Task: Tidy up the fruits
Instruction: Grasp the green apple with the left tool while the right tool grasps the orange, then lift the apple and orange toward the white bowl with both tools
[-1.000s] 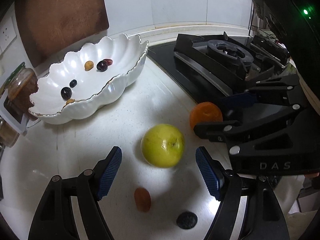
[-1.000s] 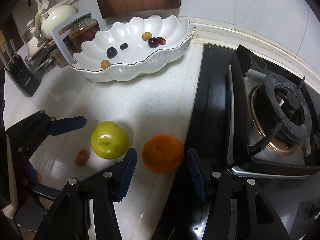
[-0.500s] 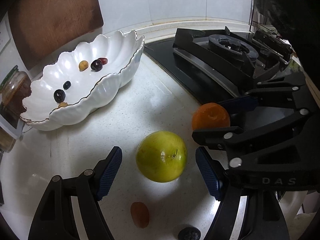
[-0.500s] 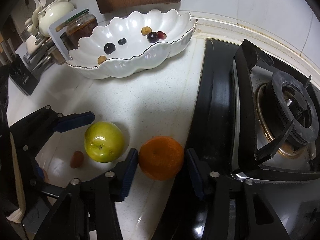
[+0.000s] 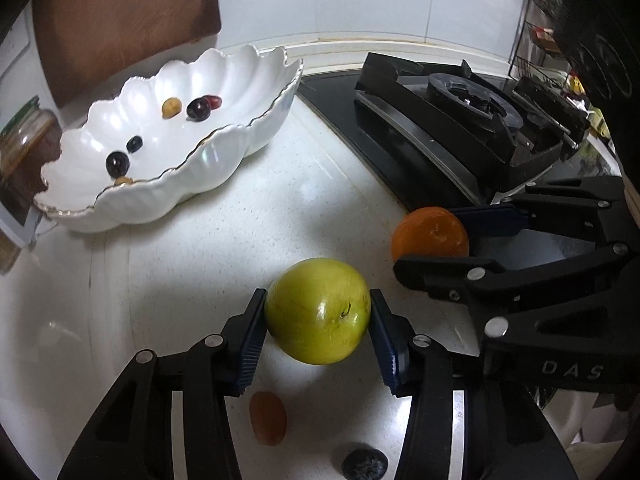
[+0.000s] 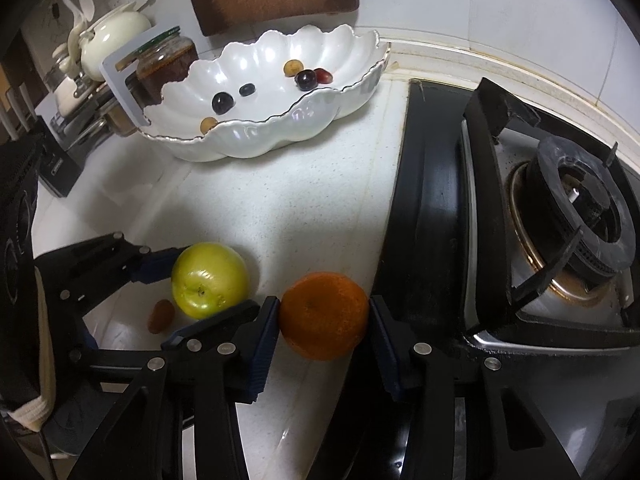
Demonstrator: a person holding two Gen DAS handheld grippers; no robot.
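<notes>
A green apple sits on the white counter between the blue pads of my left gripper; the jaws are closing and both pads touch its sides. To its right, an orange is pinched between the pads of my right gripper, beside the stove edge. The orange and the apple each show in the other wrist view too. A white scalloped bowl at the back left holds several grapes and small fruits. A small brown fruit and a dark berry lie near me on the counter.
A black gas stove fills the right side. A wooden cutting board leans on the tiled wall behind the bowl. A jar, a white teapot and a rack crowd the far left.
My left gripper's jaws have come in from wide apart onto the apple's sides. The right gripper's jaws have narrowed until they touch the orange. Neither fruit has left the counter.
</notes>
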